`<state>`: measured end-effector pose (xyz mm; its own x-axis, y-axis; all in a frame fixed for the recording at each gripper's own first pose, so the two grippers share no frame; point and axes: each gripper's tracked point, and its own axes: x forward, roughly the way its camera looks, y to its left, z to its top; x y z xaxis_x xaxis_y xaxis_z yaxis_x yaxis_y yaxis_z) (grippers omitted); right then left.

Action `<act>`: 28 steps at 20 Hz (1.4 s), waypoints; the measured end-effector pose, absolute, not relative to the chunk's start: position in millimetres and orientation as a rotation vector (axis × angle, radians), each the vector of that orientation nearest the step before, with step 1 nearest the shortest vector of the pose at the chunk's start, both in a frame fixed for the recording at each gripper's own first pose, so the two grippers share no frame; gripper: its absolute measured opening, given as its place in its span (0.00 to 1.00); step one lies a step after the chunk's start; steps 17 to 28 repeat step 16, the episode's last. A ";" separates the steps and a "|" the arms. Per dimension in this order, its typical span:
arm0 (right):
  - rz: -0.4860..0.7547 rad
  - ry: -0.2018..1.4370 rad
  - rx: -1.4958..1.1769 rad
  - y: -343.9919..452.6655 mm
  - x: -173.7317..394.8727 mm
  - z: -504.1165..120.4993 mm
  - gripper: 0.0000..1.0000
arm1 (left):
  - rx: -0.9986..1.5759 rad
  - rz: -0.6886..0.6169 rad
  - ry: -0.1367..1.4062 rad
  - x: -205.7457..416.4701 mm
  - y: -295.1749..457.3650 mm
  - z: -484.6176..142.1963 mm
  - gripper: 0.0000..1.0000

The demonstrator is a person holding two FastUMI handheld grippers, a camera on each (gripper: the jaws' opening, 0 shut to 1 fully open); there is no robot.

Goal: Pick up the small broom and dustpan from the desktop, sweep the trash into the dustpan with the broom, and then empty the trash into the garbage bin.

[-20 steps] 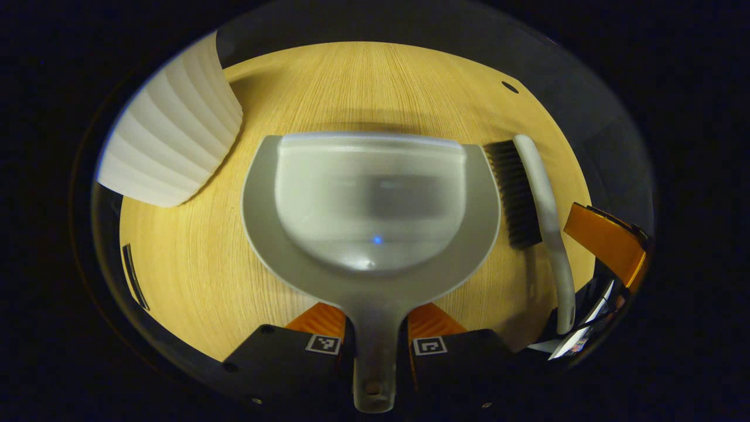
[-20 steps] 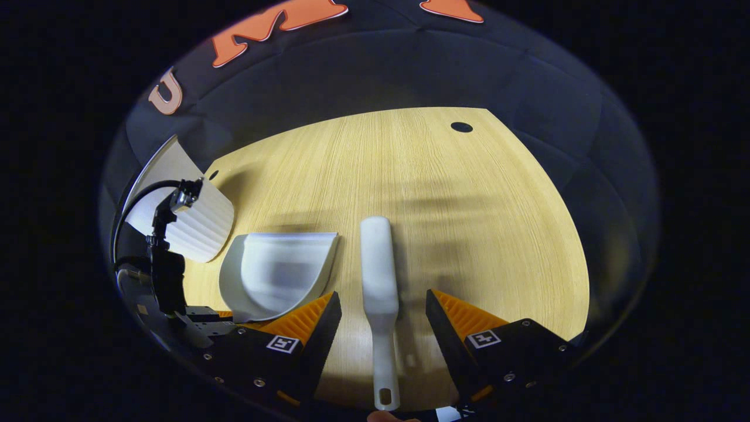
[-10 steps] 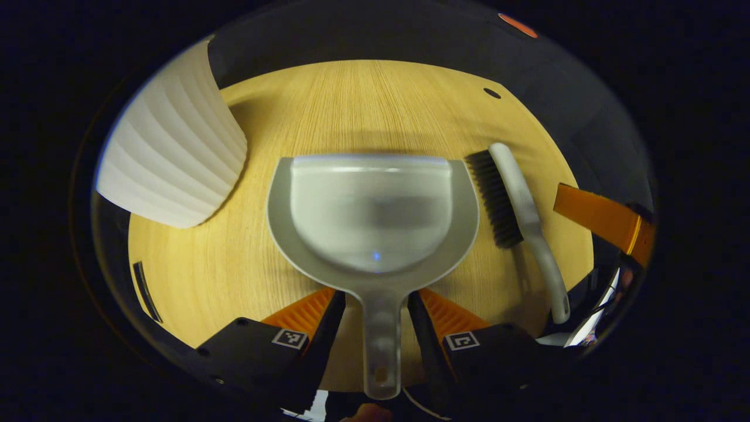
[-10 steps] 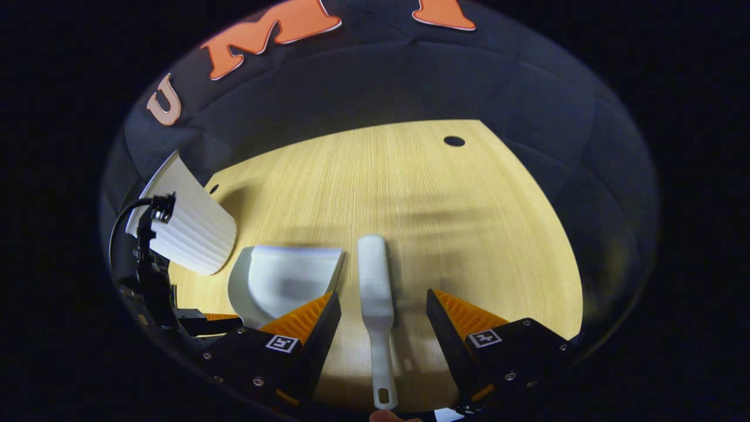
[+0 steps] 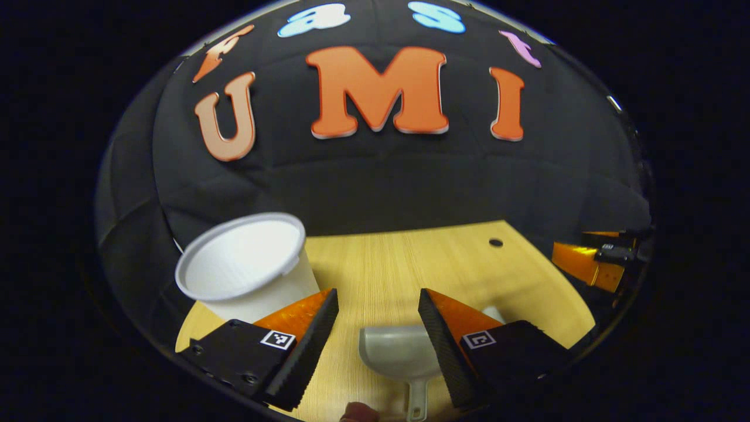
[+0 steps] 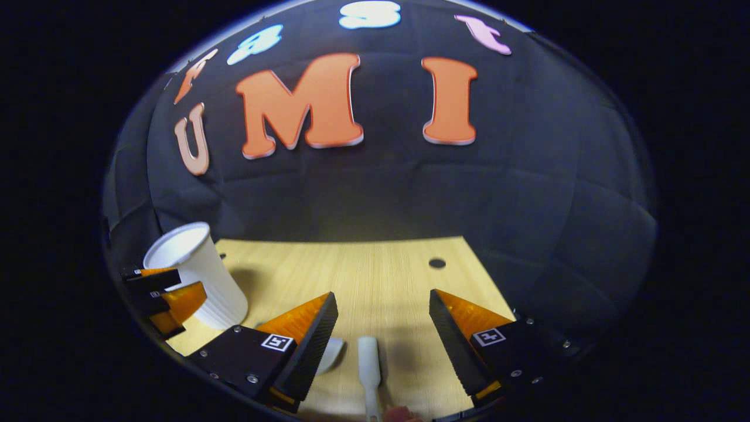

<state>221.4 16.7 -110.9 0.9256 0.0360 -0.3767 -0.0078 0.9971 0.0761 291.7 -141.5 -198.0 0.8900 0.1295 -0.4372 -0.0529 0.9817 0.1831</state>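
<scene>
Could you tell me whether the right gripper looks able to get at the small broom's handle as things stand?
Probably yes. The right gripper is open, and the small broom lies on the desktop between its fingers, with nothing across it; the dustpan sits off to one side.

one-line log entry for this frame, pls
left gripper: open over dustpan | right gripper: open over broom | garbage bin: upright on desk | tools: ungrasped
</scene>
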 end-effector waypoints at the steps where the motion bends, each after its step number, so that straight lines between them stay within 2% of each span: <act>1: 0.023 0.326 0.077 15.9 221.9 -96.5 0.95 | 0.166 0.092 0.369 281.3 -148.5 -181.8 0.88; 4: 0.044 0.131 0.084 5.4 221.5 -53.8 0.95 | 0.174 0.054 0.123 305.8 -163.7 -114.2 0.88; 5: 0.035 0.092 0.067 2.6 219.0 -53.0 0.94 | 0.181 0.043 0.072 293.7 -157.7 -130.5 0.87; 10: -0.008 -0.077 0.012 -17.3 207.6 -12.2 0.94 | 0.116 0.072 0.007 304.8 -166.7 -106.3 0.93; 15: 0.002 -0.034 0.004 -3.1 209.9 -32.3 0.94 | 0.061 0.132 0.034 302.2 -158.3 -125.1 0.93; 28: 0.004 -0.020 0.002 -0.1 209.2 -36.3 0.94 | 0.064 0.125 0.048 301.0 -159.9 -130.1 0.94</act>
